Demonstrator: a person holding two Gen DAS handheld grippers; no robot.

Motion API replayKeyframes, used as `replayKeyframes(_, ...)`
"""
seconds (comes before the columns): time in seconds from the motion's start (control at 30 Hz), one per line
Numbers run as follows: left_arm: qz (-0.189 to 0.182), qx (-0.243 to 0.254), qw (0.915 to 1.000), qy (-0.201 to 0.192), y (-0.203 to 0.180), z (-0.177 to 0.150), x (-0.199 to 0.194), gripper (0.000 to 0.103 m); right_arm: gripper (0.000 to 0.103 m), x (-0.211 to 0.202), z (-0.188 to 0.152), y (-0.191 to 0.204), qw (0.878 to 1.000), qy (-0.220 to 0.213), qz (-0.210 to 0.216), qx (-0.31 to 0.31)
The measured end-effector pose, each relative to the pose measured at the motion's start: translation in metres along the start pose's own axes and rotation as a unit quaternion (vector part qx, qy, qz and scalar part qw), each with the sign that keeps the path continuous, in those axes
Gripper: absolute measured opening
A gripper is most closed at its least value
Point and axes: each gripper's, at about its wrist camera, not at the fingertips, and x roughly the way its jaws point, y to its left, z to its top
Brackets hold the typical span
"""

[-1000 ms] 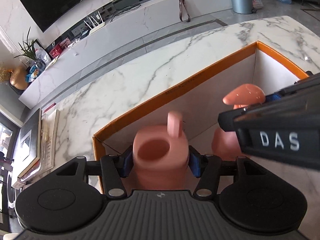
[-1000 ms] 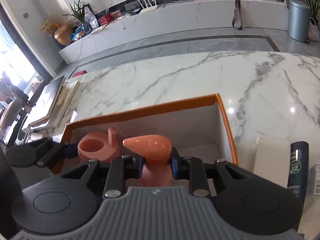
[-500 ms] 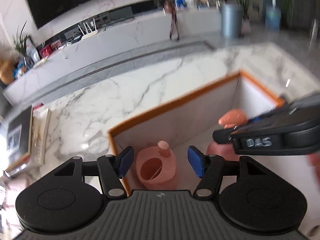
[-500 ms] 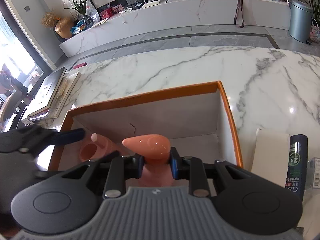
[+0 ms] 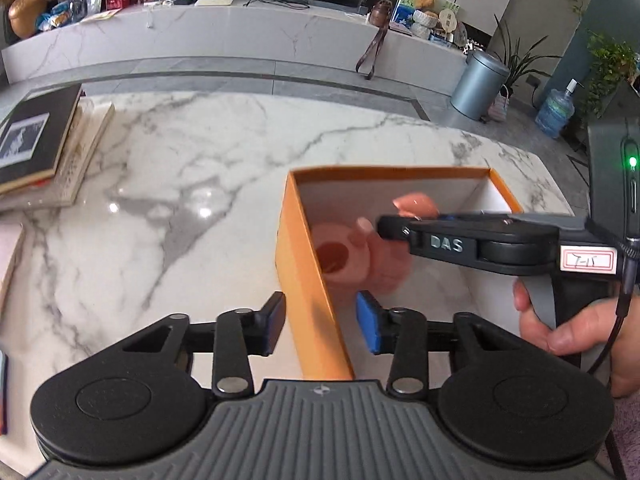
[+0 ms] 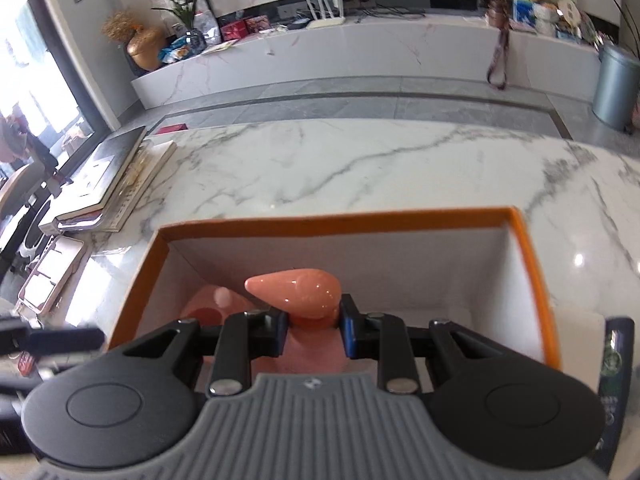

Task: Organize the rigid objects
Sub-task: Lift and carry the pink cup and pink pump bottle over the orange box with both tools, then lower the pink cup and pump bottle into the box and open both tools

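Observation:
An orange-rimmed white box (image 5: 296,236) (image 6: 332,220) stands on the marble table. A pink cup with a small knob (image 5: 340,250) (image 6: 208,310) sits inside at its left end. My left gripper (image 5: 320,322) is open and empty, above the box's left wall, away from the cup. My right gripper (image 6: 314,332) is shut on the neck of a pink pump dispenser bottle (image 6: 300,292) inside the box, beside the cup. In the left wrist view the right gripper (image 5: 404,228) reaches in from the right and hides most of the bottle (image 5: 414,204).
Stacked books (image 5: 40,144) (image 6: 112,176) lie at the table's left. A pink-rimmed tray (image 6: 52,272) sits near them. A dark bottle (image 6: 616,360) and a white item (image 6: 580,332) stand right of the box.
My left gripper opened, let go of the pink cup in the box, then drew back and left over the box wall. My right gripper stays shut on the pump bottle.

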Motion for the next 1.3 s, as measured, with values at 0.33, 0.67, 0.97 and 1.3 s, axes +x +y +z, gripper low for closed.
replayKeyframes(0.33, -0.037, -0.034, 0.9987, -0.003, 0.010, -0.011, 0.003, 0.032, 0.031, 0.003, -0.008, 0.014, 0.998, 0.021, 0.013, -0.052)
replayKeyframes(0.67, -0.048, -0.049, 0.9977, -0.003, 0.015, -0.018, 0.001, 0.026, 0.061, -0.009, -0.028, 0.018, 0.995, 0.069, 0.023, -0.066)
replayKeyframes(0.97, -0.060, -0.056, 0.9967, -0.002, 0.019, -0.019, 0.000, 0.021, 0.057, 0.029, -0.027, 0.017, 0.992, 0.129, -0.006, -0.014)
replayKeyframes(1.3, -0.060, -0.047, 0.9971, -0.006, 0.018, -0.020, 0.000, 0.022, 0.053, 0.046, -0.019, 0.026, 0.990, 0.110, -0.035, -0.077)
